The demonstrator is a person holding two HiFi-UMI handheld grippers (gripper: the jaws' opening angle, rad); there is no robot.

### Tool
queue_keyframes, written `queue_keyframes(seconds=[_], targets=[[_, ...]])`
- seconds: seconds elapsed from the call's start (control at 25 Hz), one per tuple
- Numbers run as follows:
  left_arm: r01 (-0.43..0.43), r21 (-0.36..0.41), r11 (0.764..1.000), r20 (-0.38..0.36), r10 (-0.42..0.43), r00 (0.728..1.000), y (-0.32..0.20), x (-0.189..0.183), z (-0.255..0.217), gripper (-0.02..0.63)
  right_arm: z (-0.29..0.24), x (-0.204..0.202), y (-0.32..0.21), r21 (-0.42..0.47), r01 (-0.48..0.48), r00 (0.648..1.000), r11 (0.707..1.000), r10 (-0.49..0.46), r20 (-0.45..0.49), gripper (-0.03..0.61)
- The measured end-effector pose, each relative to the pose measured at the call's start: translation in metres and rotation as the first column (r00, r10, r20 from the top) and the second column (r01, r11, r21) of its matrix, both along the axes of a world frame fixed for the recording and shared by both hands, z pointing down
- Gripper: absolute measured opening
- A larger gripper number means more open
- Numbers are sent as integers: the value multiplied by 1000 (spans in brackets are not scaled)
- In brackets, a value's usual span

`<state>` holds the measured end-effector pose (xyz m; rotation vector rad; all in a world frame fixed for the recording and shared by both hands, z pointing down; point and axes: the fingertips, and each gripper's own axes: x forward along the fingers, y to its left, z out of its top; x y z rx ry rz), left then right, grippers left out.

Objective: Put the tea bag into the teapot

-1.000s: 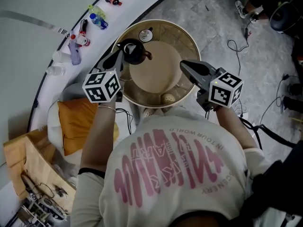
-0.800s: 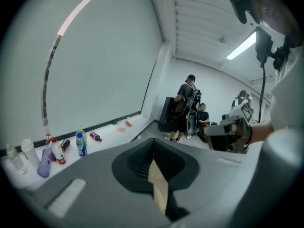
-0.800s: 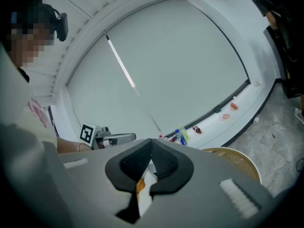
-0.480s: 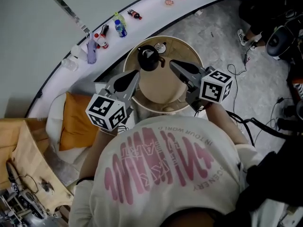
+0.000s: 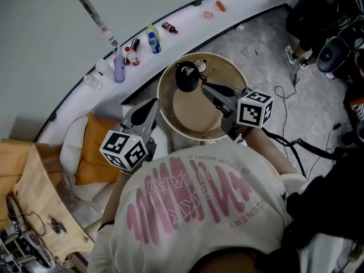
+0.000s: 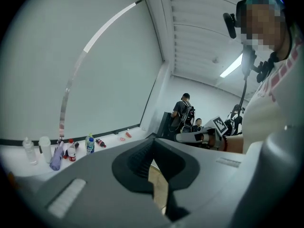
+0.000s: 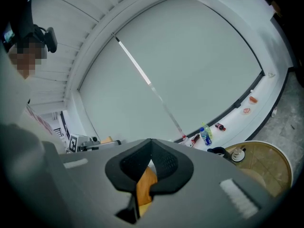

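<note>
Your left gripper point(image 5: 151, 106): jaws together, empty | your right gripper point(image 5: 207, 87): same | glossy black teapot point(image 5: 186, 78): upright on round tan rimmed table point(image 5: 165, 104)

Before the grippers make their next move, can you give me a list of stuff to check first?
1. Teapot standing on the round table: ok.
2. Teapot's top open: a pale lid sits beside it, but the opening is too small to see: cannot tell.
3. Tea bag spotted: none shows in any view: not ok.
4. Left gripper empty: ok, its jaws are together on nothing.
5. Right gripper empty: ok, its jaws are together on nothing.
6. Jaws open, ready to grab: not ok, both are shut.
</note>
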<state>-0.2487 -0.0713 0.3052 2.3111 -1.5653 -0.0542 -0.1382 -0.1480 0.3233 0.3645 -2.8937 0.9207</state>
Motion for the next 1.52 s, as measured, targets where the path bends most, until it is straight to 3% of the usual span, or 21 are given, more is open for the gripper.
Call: queue_keyframes(seconds=[0.28,0.76,1.52], targets=[[7,2,1000,-4,-7,1000,23,-18,4,14,12,-26,27,49,55,996,997,-52,-68,5],[-10,-17,1000,-5,10,1000,48,-36,20,14,18,-50,49,67,80,993,995,-74,-93,5],[-18,-23,1000,-19,18,1000,45,-40,26,14,25,-55,48,48,75,992,996,-70,-102,5]])
